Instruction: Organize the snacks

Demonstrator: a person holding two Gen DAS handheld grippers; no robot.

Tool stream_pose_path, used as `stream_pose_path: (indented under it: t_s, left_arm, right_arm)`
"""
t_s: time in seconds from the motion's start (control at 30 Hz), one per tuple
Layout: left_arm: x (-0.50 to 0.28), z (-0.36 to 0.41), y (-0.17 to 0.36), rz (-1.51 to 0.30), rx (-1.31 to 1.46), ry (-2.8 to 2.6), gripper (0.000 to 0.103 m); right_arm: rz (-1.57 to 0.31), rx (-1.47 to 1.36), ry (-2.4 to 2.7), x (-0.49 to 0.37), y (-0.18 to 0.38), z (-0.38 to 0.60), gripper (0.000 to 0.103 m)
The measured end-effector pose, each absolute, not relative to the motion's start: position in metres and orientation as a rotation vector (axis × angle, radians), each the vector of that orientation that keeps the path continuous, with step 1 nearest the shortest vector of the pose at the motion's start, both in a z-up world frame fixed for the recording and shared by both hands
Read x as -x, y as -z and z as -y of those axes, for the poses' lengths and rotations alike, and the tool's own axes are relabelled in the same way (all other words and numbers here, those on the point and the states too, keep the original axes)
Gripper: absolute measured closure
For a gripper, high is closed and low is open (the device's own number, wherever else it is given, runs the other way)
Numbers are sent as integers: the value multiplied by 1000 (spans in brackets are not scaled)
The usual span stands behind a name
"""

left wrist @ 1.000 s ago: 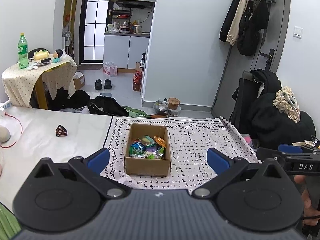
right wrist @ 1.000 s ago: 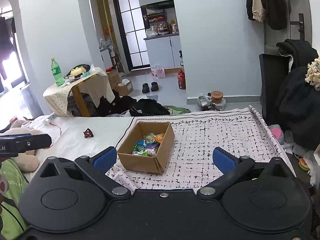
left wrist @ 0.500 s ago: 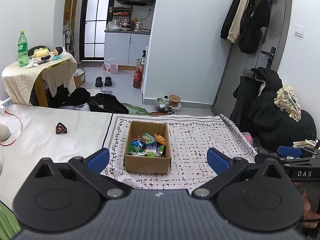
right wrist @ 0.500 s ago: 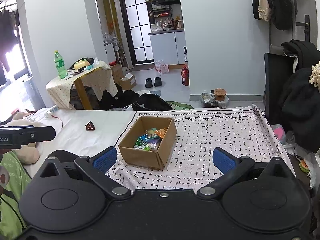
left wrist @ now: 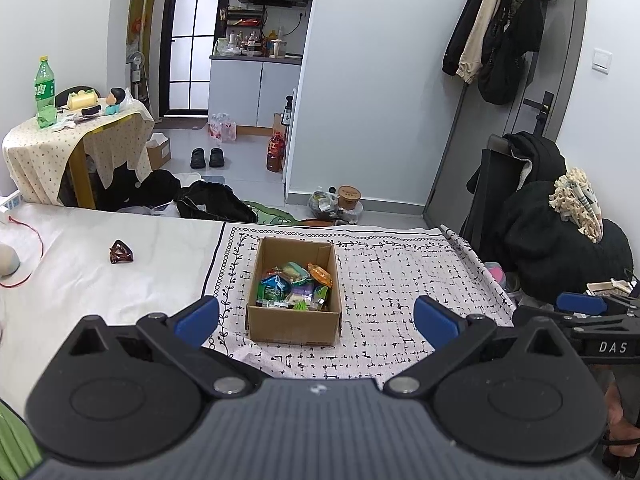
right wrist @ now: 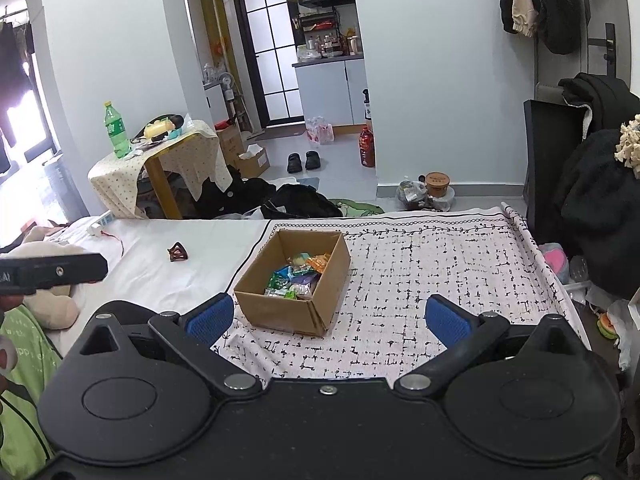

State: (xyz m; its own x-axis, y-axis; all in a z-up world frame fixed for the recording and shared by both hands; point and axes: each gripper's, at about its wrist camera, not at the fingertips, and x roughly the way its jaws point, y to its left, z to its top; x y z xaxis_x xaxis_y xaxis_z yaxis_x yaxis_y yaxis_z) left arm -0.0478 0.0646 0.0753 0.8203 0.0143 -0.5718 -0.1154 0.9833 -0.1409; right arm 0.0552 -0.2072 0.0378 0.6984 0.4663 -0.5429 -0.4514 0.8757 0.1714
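Pulling slightly back over the last second, both blue-padded grippers, left (left wrist: 316, 318) and right (right wrist: 329, 317), are hanging wide and empty, while colourful wrapped snacks (left wrist: 294, 286) are lying inside the open brown cardboard box (left wrist: 294, 326) on the patterned cloth (left wrist: 400, 280), fitting either finished sorting or snacks awaiting unpacking.

Black hand-held gripper (left wrist: 316, 322), blue fingertip pads (left wrist: 434, 321), green sleeve (right wrist: 24, 344)

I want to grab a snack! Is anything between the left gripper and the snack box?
Nothing visible is. The left gripper is open, and only the bare patterned cloth lies between its fingers and the cardboard box. The snacks sit inside, uncovered.
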Motion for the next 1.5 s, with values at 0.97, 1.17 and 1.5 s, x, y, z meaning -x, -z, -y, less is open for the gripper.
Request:
stream_pose_path:
  t_s: [0.97, 1.17, 1.5]
  left_arm:
    - [45, -64, -70, -623, 182, -74, 0]
    - [44, -62, -69, -628, 170, -68, 0]
    - [42, -60, -64, -644, 160, -70, 0]
  right_arm:
    - [-611, -5, -501, -54, -39, 204, 0]
    - [-614, -12, -503, -54, -38, 206, 0]
    - [-624, -43, -513, -58, -37, 211, 0]
